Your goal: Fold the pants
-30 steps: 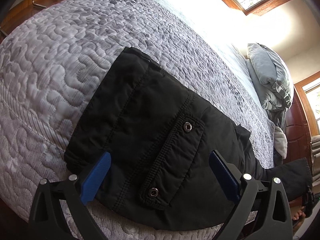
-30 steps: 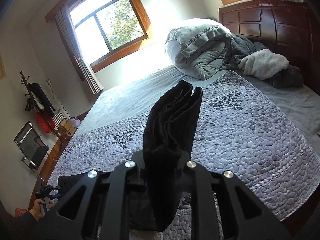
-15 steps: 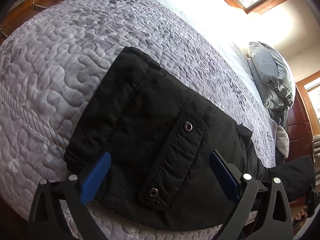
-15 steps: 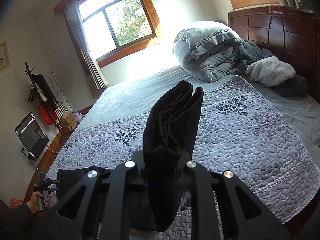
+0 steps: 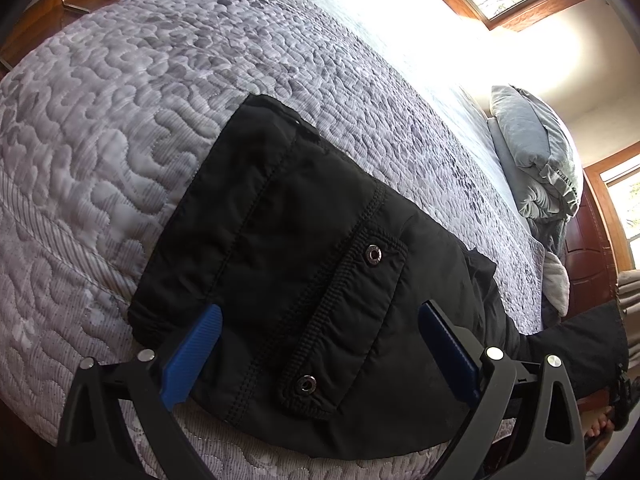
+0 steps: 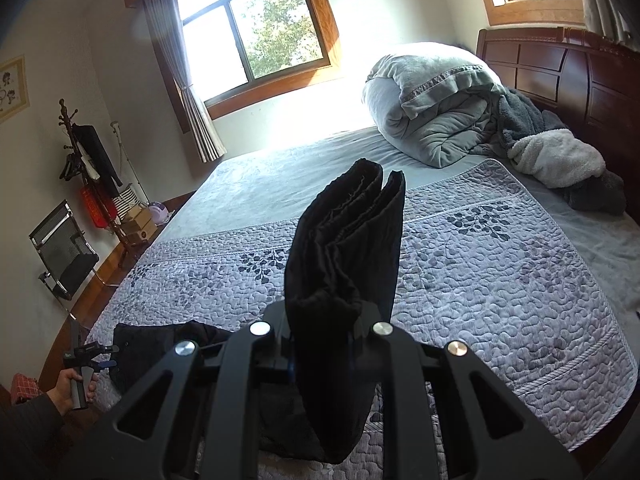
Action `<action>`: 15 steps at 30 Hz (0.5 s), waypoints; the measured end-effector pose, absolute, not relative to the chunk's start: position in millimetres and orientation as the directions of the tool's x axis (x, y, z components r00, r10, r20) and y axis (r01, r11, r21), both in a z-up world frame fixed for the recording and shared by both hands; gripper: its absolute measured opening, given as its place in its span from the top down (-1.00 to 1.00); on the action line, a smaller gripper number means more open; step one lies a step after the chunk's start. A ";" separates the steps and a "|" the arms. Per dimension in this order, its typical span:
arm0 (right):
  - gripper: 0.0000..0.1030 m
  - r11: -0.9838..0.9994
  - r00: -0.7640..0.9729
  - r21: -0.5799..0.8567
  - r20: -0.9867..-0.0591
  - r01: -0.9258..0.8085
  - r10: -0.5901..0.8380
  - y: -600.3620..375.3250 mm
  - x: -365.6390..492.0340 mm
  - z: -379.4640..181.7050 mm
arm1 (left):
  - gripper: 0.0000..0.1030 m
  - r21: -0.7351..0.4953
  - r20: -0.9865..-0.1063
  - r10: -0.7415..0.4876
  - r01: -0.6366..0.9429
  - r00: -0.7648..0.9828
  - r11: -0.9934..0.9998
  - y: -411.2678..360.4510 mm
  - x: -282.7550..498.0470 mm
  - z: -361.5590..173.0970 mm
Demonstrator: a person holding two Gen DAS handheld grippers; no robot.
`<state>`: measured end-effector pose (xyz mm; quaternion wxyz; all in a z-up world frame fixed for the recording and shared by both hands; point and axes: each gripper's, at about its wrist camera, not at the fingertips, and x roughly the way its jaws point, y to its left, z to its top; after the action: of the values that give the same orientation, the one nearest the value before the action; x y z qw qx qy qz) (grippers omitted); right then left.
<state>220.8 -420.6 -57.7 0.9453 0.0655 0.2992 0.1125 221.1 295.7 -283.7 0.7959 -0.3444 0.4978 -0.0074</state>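
The black pants [image 5: 304, 280] lay along the near edge of the bed [image 5: 120, 120], waist end flat with its snap pocket up. The right gripper [image 6: 320, 344] had its fingers clamped on the bunched leg end [image 6: 348, 240], raised above the quilt. The left gripper [image 5: 320, 344] hovered over the waist, fingers apart — holding nothing. Judgement: carry the leg end level toward the waist, edges aligned — the left should pin the waist against dragging.

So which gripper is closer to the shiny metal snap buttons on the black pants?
Left. The left gripper hangs open right over the snap buttons; the right gripper pinches the pants' other end.
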 end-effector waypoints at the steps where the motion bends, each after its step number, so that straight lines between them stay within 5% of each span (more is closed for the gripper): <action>1: 0.69 0.966 0.794 0.188 -0.553 -0.176 0.253 -418.6 221.3 -57.6 | -0.93 -0.556 -0.787 -0.356 -0.329 0.505 0.763 296.2 220.7 -283.7; 15: 0.69 0.961 0.738 0.112 -0.621 -0.251 0.265 -362.8 234.7 -69.2 | -0.93 -0.588 -0.764 -0.380 -0.321 0.522 0.743 301.1 213.4 -282.6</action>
<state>234.7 -362.8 -69.2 0.9321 0.0104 0.3344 0.1384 213.4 301.1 -282.6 0.7954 -0.3583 0.4885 -0.0186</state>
